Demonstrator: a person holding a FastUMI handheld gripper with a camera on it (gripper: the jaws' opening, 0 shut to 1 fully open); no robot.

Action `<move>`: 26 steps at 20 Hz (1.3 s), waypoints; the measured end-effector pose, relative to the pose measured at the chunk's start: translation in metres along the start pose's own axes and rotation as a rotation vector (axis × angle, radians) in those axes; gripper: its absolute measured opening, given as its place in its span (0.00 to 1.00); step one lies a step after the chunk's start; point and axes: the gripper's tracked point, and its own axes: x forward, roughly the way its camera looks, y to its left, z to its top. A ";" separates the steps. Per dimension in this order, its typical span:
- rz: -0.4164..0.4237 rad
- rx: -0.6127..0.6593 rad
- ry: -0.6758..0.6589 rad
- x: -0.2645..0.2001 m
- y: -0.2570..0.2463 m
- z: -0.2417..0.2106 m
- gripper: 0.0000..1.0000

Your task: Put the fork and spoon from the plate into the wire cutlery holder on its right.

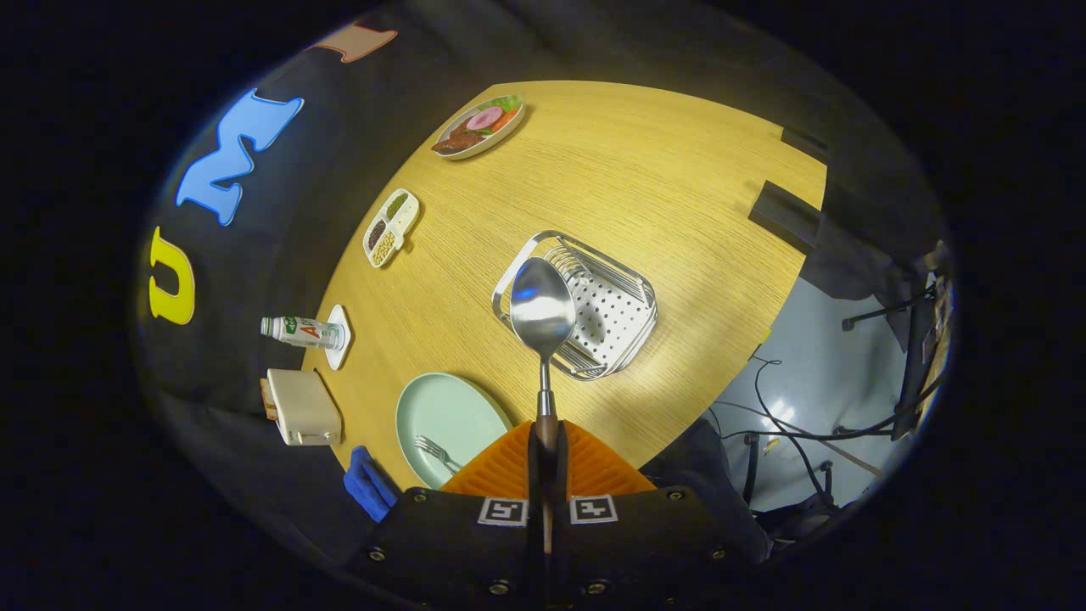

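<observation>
Gripper view: the polished steel spoon [543, 316] is held by its handle between the fingers [547, 441], which are clamped together on it, so that the bowl projects forward and is seen raised above the bench [645, 187]. Its bowl overlaps the near rim of the silver wire cutlery holder with a perforated floor [607, 318], a pose that suits carrying the spoon toward that holder; how high it hangs over the rim cannot be told. Gripping at the handle end leaves the bowl free to go in ahead of the fingers. The small steel fork [437, 450] lies on the round pale green plate [450, 424], which sits on the wooden bench just left of the holder and beside the fingers, so one of the two pieces is judged to remain for transfer. Farther off stand a lying bottle on a white coaster [305, 332], a cream box [301, 407], a divided white dish of grains [390, 227] and an oval dish of food [479, 127].
</observation>
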 end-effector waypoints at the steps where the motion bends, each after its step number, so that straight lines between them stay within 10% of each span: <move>1: -0.003 0.004 0.002 0.000 -0.001 0.000 0.04; 15: -0.003 0.059 -0.045 -0.005 -0.001 0.014 0.11; 17: 0.025 0.076 -0.063 -0.009 0.004 0.020 0.22; 19: 0.019 0.071 -0.073 -0.009 0.001 0.021 0.58; 26: 0.024 0.078 -0.060 -0.008 -0.001 0.016 0.62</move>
